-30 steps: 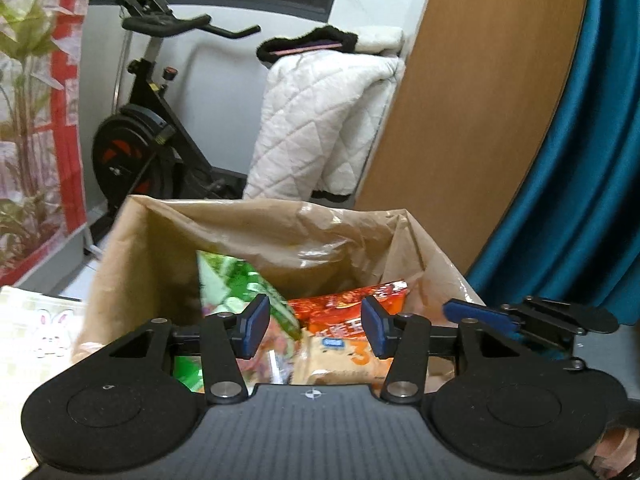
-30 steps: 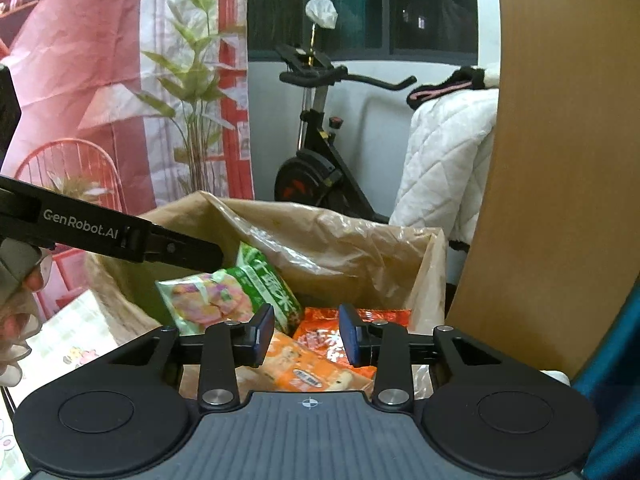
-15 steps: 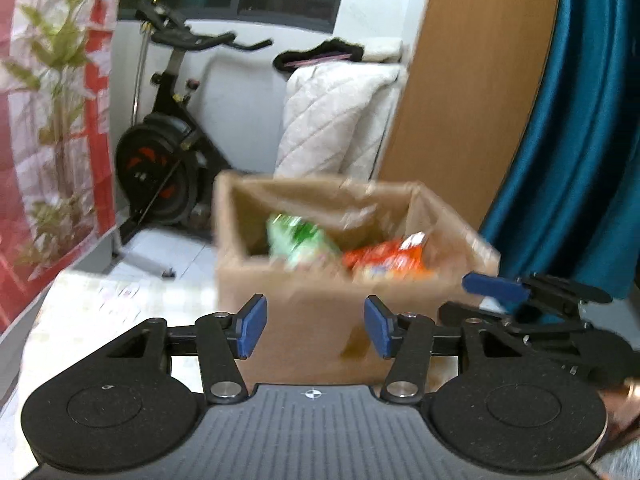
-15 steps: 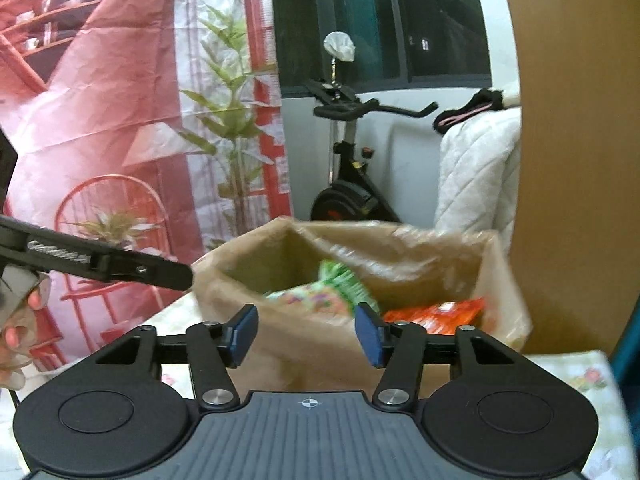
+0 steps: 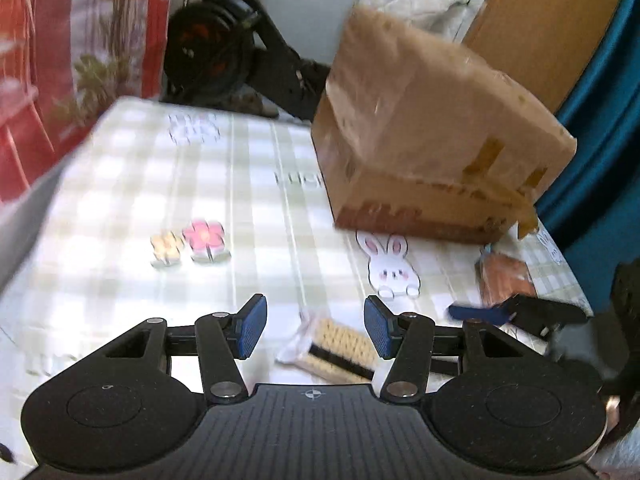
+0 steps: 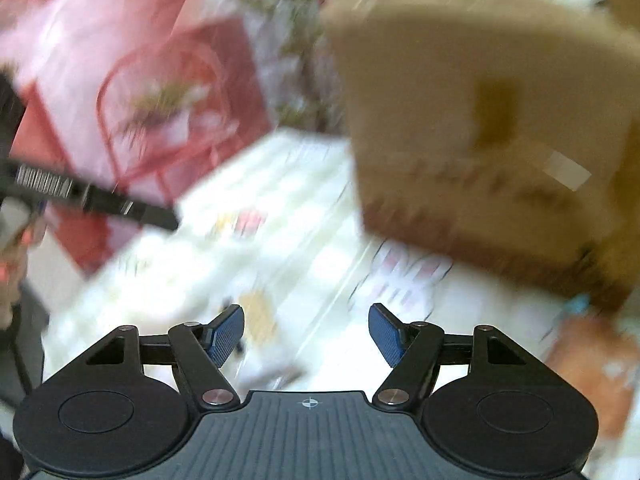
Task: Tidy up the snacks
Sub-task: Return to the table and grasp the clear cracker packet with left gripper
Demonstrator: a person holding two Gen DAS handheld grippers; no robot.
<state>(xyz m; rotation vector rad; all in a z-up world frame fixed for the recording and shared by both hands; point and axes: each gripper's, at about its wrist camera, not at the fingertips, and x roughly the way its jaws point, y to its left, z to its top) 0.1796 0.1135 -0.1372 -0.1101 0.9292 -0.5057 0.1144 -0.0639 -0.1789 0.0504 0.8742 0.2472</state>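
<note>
My left gripper (image 5: 312, 332) hangs spread and empty over the near edge of the checked tablecloth (image 5: 160, 184), a pale biscuit packet (image 5: 336, 346) lying on the cloth between its fingers. My right gripper (image 6: 306, 334) is also spread, holding nothing, though its view is blurred. The brown cardboard box (image 5: 432, 136) stands toward the far right corner, an orange snack packet (image 5: 506, 276) near the right edge.

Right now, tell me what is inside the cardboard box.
Nothing inside shows: the cardboard box is seen from outside, its opening turned away, so its contents are hidden. A biscuit packet and an orange packet lie outside on the tablecloth.
</note>
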